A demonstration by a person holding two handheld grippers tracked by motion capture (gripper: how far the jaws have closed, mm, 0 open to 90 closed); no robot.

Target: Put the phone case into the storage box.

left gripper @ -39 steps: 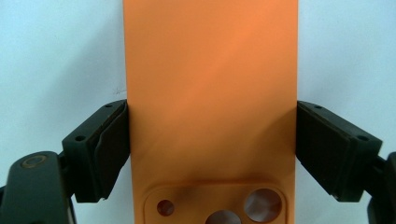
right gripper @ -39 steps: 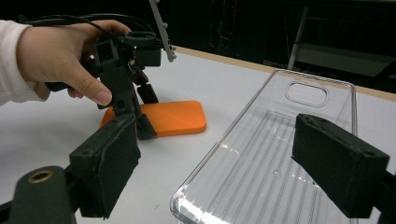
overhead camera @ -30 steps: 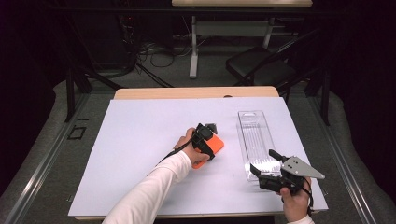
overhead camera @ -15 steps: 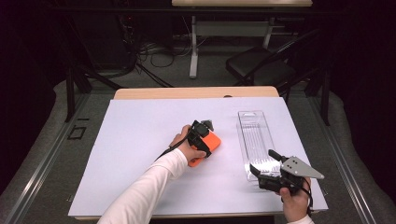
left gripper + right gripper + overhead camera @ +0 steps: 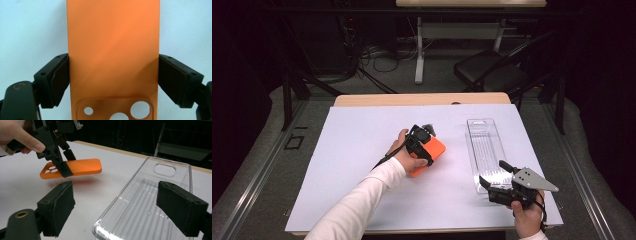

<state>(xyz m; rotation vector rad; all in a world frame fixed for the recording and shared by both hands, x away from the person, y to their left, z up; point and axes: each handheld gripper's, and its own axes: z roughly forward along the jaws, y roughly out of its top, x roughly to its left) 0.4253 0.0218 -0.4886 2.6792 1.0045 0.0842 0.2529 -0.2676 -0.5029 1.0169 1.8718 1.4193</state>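
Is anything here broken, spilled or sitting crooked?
Nothing stands out. The orange phone case is held off the table by the left gripper, and the clear plastic tray lies flat, looking intact, by the open right gripper.

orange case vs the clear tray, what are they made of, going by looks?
Orange phone case: looks like matte plastic or silicone; even colour, no glare, clean camera cutouts. Which one is unclear. It is lifted off the sheet, held in the left tongs.

Clear tray: thin, rigid-looking transparent plastic, glossy; sharp highlights, moulded ribs, a hang slot. The right tongs are open around its near end.
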